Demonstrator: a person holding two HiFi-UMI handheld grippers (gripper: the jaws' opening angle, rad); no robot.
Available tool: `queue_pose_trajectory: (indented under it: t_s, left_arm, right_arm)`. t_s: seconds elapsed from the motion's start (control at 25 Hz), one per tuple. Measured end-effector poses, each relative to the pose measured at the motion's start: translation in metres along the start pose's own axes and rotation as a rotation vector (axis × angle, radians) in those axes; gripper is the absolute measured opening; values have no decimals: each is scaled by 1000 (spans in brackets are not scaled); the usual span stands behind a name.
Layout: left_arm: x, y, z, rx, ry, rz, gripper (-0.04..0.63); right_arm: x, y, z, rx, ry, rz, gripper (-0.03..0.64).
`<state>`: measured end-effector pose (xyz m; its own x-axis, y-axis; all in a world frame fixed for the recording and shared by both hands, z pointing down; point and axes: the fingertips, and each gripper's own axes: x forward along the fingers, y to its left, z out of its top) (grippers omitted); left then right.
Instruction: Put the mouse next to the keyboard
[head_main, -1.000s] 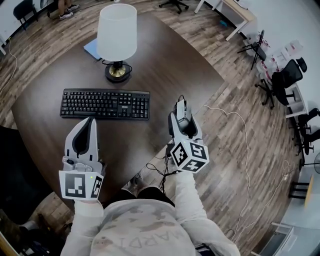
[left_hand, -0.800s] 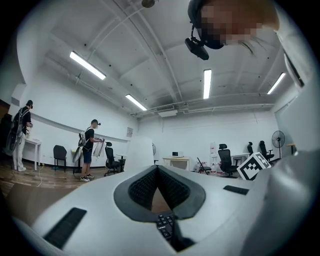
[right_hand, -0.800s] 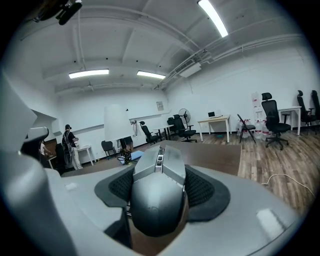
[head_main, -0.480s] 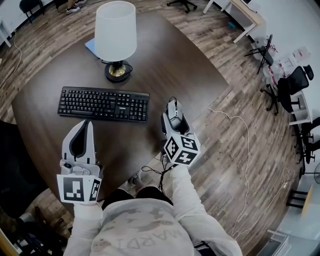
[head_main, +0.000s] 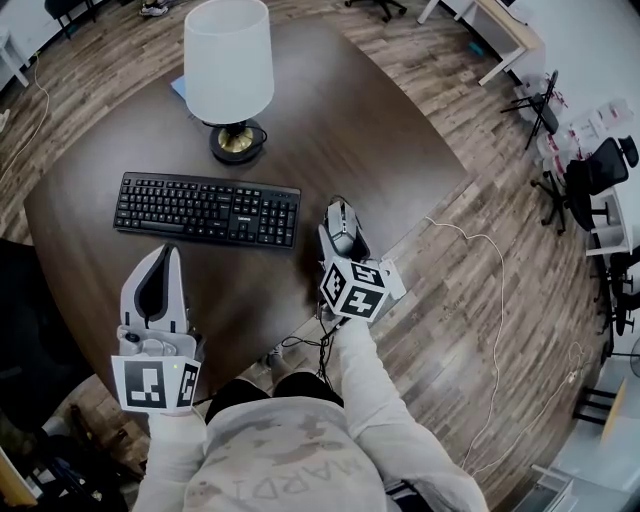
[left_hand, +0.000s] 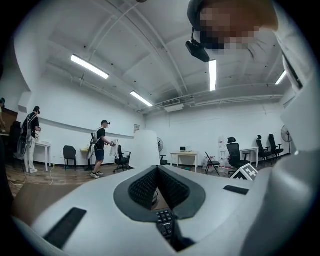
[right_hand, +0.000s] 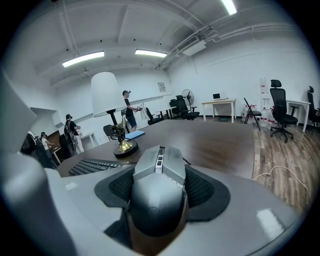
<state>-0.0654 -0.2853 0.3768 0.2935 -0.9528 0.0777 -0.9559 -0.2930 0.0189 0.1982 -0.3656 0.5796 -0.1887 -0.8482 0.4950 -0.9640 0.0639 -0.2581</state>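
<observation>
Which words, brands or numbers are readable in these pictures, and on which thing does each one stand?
"Lenovo": small print on the keyboard, above the number pad; faint, so read with some doubt.
Key legends on the keyboard: too small to read.
Shirt: large faint letters, partly hidden; not readable with certainty.
Marker cubes: black and white squares only, no words.
Mouse: a faint round mark, not readable.
</observation>
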Motion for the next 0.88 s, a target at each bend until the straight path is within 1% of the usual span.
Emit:
queue_pose_trajectory:
  t_s: [0.32, 0.88]
  left_arm:
    - [13, 4, -5, 3, 13, 26, 2]
    - [27, 17, -15, 0, 36, 65, 2]
  right_arm:
    - [30, -8, -18, -10, 81, -26, 307]
    - [64, -15, -46, -68, 230, -89, 307]
